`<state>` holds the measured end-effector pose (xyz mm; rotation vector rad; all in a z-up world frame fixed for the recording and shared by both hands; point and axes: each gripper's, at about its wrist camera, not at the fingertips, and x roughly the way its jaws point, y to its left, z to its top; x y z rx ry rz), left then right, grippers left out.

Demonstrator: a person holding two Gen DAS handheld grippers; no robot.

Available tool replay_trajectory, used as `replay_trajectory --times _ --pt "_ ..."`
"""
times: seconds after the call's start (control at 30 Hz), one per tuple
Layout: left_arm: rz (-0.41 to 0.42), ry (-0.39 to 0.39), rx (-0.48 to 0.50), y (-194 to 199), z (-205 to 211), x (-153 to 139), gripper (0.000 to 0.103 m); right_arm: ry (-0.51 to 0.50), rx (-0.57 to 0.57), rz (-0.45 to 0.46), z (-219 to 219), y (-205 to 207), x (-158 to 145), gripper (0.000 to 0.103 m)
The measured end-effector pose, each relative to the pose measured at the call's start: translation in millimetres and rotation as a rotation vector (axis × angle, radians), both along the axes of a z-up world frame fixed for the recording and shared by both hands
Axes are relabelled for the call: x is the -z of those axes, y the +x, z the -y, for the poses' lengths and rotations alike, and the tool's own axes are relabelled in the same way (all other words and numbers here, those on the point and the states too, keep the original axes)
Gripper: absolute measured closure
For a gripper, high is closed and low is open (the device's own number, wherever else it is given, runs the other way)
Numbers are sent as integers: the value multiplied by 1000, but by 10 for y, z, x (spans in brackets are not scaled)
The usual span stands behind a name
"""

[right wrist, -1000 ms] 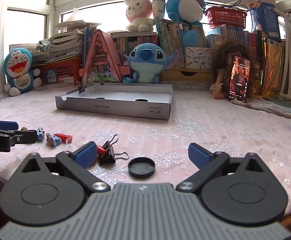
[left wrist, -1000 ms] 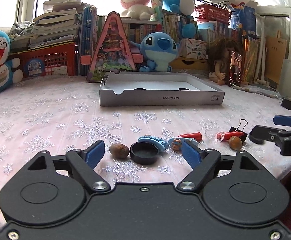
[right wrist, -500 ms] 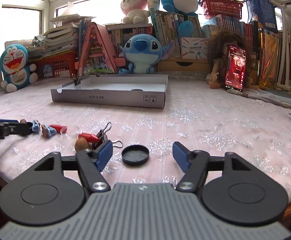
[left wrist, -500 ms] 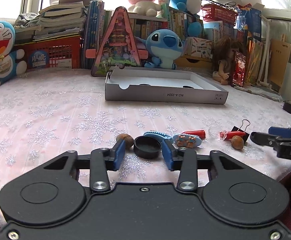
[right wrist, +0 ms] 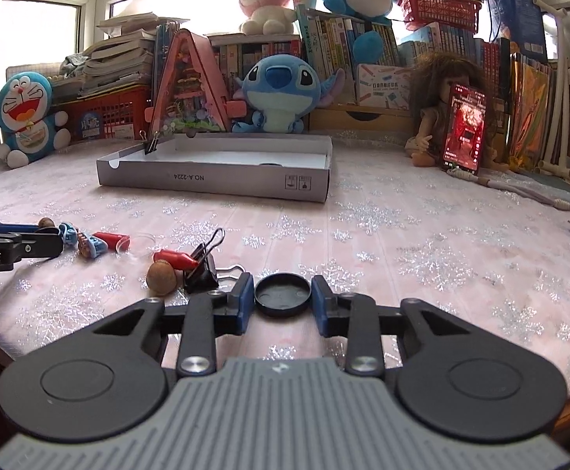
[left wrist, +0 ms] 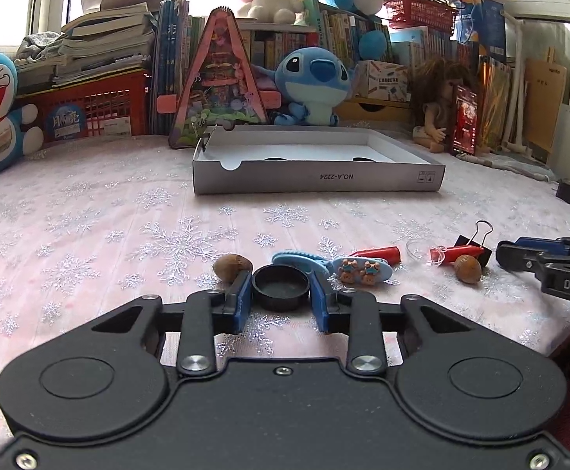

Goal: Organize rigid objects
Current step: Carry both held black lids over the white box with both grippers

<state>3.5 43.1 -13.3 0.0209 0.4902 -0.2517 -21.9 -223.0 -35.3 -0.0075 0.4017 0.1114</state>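
The left tool [left wrist: 281, 298] is closing on a small round black plastic cap [left wrist: 281, 286], its blue pads touching the rim on both sides. The right tool [right wrist: 282, 297] is closing the same way on a second, flatter black plastic lid [right wrist: 282, 293]. Both are lying on the pink snowflake-patterned bench [left wrist: 128, 227], well short of the open grey cardboard tray [left wrist: 316, 176]. Each looks light, stiff and smooth, so pinching across the widest part is probably guarding best against it squirting out.
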Motion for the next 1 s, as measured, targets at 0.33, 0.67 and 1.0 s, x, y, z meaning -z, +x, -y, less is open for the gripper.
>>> replay_trajectory --times 0.33,0.67,1.0 --pt "6 -35 2 7 -10 -119 73 17 18 23 40 44 -128 66" --pt "13 -66 -3 46 -18 -230 73 19 23 36 39 122 -237 66" --pt "20 -84 -7 181 -27 -349 73 9 10 57 -13 259 -372 66"
